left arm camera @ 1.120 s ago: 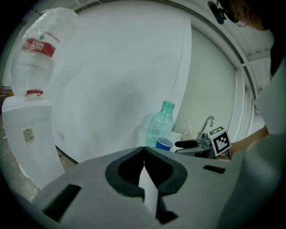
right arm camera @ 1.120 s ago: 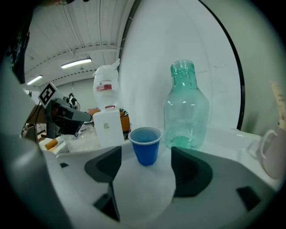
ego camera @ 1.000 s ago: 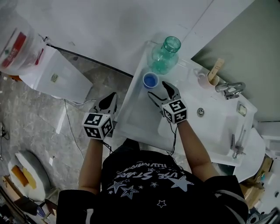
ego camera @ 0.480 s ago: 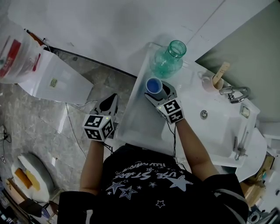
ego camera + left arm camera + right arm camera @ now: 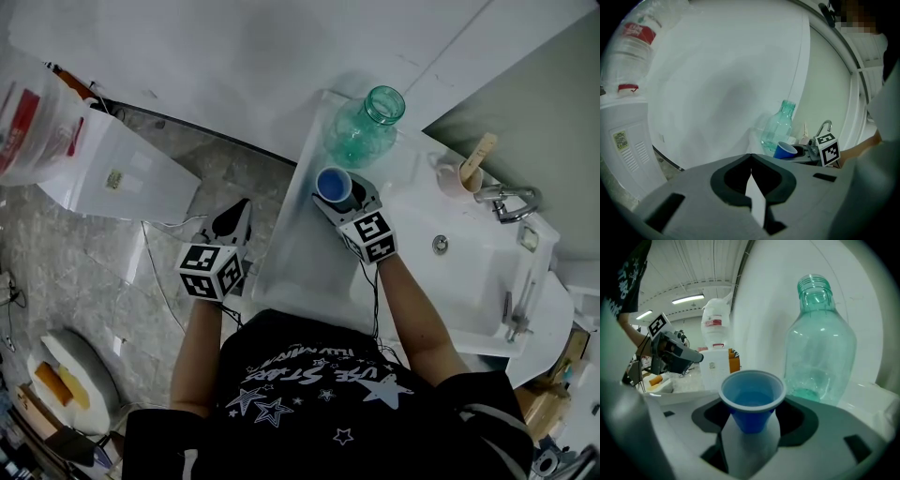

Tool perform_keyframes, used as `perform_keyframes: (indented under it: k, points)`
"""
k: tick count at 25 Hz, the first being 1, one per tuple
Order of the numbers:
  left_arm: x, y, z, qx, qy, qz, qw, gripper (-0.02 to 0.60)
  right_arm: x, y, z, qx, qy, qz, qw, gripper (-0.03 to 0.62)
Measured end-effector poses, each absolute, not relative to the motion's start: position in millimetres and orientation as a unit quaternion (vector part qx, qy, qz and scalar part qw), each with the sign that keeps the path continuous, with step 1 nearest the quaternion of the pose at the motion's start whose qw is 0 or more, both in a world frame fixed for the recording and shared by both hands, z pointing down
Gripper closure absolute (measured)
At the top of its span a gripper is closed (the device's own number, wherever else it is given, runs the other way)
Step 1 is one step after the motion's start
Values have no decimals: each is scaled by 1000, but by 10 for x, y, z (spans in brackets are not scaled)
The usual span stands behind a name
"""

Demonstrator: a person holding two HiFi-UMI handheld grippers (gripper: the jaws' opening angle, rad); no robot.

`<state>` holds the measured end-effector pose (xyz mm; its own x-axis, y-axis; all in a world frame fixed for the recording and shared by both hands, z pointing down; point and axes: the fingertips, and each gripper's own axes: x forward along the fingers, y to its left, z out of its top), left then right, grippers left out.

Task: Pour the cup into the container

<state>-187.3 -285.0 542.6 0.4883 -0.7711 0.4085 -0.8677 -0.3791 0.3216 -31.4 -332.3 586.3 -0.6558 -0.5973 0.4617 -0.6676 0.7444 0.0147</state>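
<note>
Right gripper (image 5: 342,194): jaws have just been closing round the upright cup (image 5: 332,182) on the counter (image 5: 300,253), pads seemingly gripping its sides for the lift. Bottle (image 5: 361,131) stands just behind, mouth open to receive. Left gripper (image 5: 234,217): jaws together, empty, parked off-counter; 1 hand likely suffices.

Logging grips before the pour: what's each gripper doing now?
Left gripper: closed, empty.
Right gripper: jaws just closing, gripping the blue cup.
</note>
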Motion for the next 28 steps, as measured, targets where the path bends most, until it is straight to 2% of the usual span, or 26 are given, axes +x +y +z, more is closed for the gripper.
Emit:
perform_keyframes:
  k: [7, 28]
  points:
    - [-1806, -2864, 5435, 829, -490, 99, 251, 570, -298, -3331, 5845, 354, -906, 74, 220, 329]
    - [-1376, -2919, 5019, 854, -465, 88, 216, 569, 386, -3138, 5102, 415, -885, 92, 192, 327]
